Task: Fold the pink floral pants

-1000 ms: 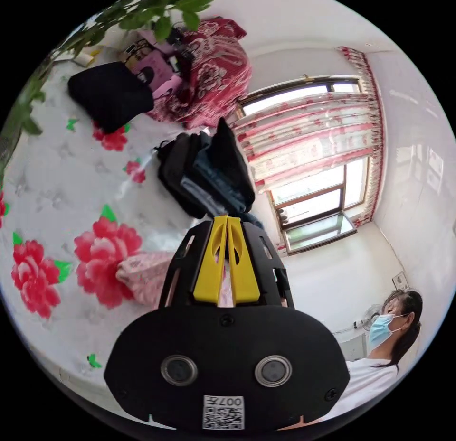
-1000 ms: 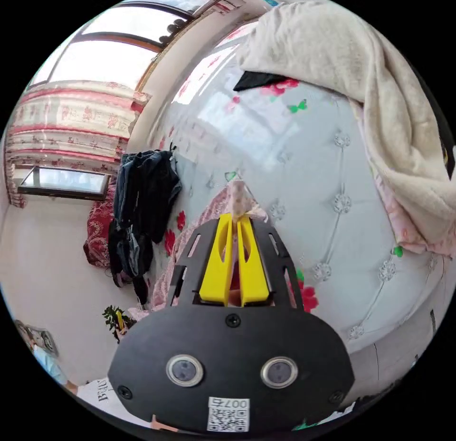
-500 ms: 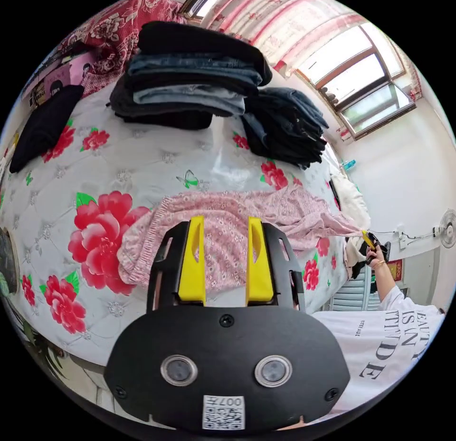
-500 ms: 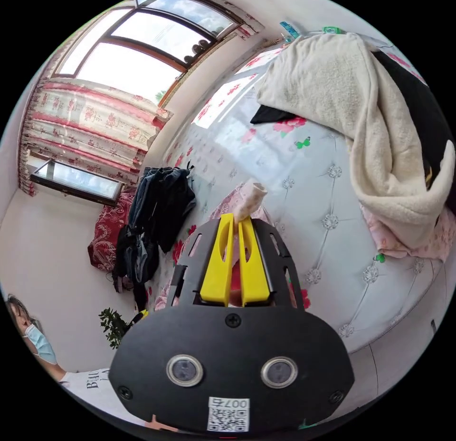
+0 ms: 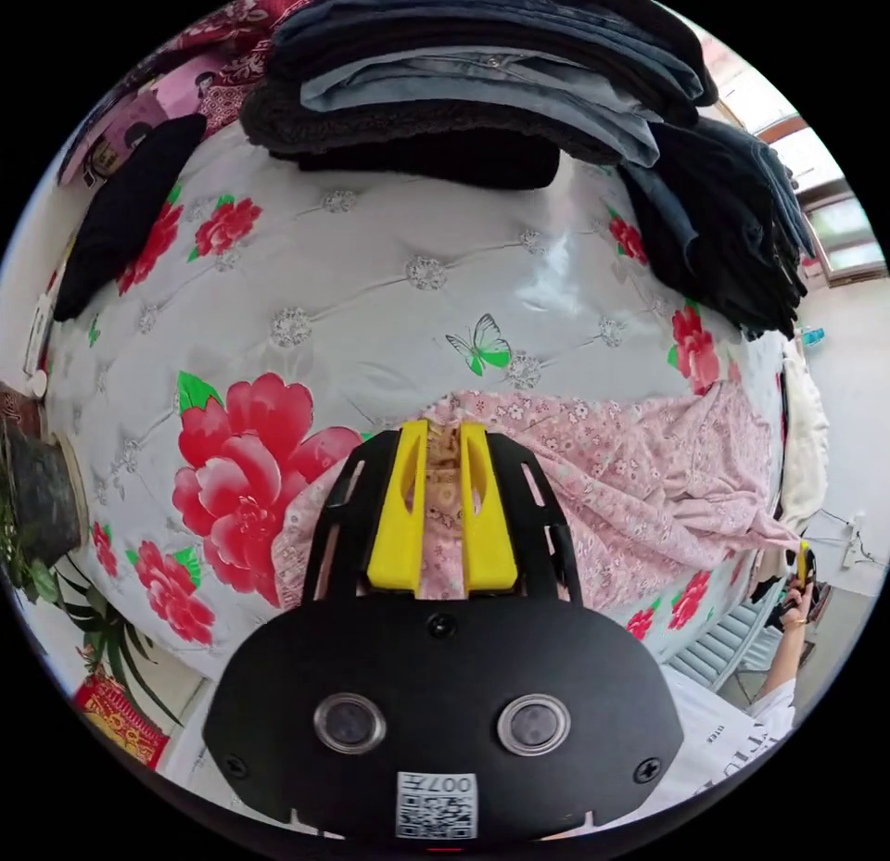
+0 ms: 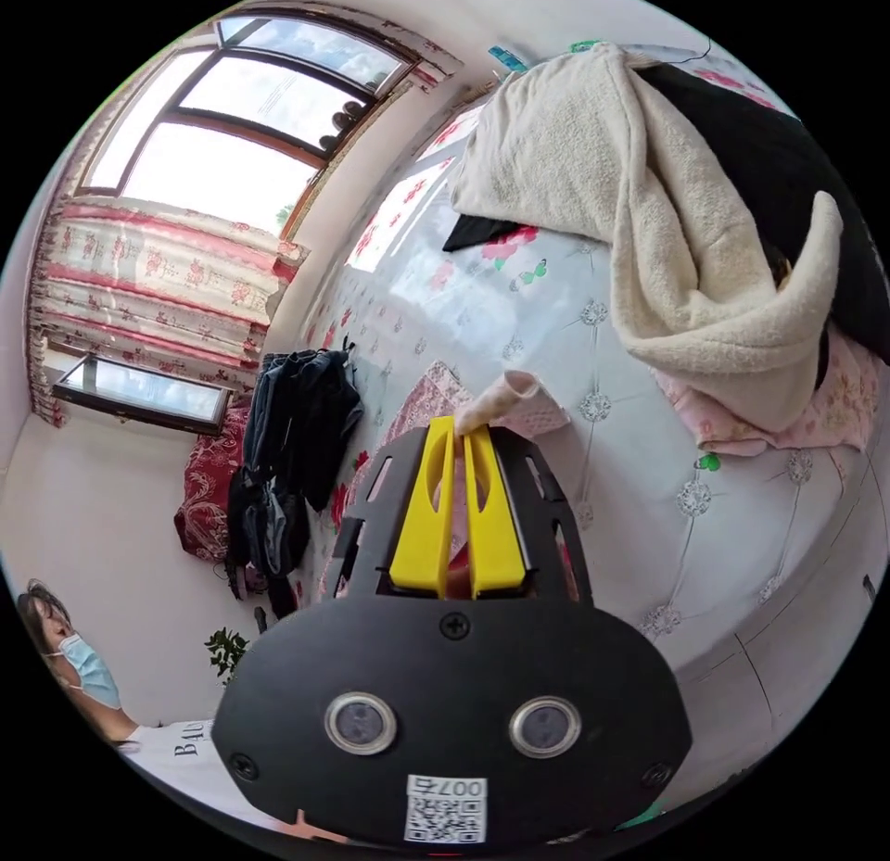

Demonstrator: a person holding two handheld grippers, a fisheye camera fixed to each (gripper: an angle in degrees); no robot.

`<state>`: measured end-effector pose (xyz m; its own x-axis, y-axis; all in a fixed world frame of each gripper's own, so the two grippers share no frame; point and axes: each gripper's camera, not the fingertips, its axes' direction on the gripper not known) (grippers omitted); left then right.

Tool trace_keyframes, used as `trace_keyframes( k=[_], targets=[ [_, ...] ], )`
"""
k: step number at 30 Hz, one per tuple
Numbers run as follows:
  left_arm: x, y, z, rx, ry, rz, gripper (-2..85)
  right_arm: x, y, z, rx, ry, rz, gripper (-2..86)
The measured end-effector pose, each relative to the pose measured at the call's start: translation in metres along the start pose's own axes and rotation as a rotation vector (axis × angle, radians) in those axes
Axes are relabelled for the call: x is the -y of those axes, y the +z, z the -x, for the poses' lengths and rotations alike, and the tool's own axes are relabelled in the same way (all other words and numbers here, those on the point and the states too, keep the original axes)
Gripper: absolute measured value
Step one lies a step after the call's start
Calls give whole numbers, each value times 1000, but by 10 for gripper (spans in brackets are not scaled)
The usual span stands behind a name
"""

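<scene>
My left gripper [image 5: 443, 435] jaws narrowly parted, pinching pink floral pants [image 5: 640, 490] mid-frame, my right gripper [image 6: 456, 430] jaws pressed on a pants edge.

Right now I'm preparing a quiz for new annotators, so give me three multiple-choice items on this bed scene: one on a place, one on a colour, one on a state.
1. Where does the stack of folded dark jeans sit?
A. on the white quilted mattress with red flowers
B. on the floor
C. on a chair

2. What colour is the butterfly printed on the mattress?
A. blue
B. green and white
C. orange

3. How does the left gripper stand?
A. wide open above the bed
B. lying loose on the mattress
C. jaws closed on the pink floral pants

Answers: 1 A, the stack rests on the mattress. 2 B, its wings are green and white. 3 C, pink cloth is pinched between the yellow jaws.
</scene>
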<state>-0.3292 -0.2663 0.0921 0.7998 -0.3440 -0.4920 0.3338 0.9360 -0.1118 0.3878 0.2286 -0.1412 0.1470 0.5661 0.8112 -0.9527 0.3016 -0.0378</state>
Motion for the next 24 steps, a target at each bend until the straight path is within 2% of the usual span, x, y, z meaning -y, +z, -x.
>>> trace_keyframes(
  k=[3, 7, 11, 13, 15, 18, 24],
  targets=[
    [14, -52, 9, -94, 26, -101, -1, 9, 2, 14, 73, 32, -10, -4],
    [24, -180, 49, -272, 4, -346, -9, 27, -10, 63, 219, -39, -32, -4],
    [-28, -311, 91, -409, 68, -593, -10, 21, -34, 104, 392, -158, -78, -4],
    [-65, -338, 108, -423, 92, -641, -10, 10, -39, 110, 416, -221, -68, -4],
    [-104, -343, 122, -376, 88, -635, -10, -7, -36, 109, 385, -269, -36, -4],
    [-159, -307, 144, -274, 51, -515, -10, -45, -16, 94, 256, -337, 51, -4],
    [-241, -143, 202, -191, -189, -149, -10, -141, 71, 8, -40, -279, 270, -5]
  ],
)
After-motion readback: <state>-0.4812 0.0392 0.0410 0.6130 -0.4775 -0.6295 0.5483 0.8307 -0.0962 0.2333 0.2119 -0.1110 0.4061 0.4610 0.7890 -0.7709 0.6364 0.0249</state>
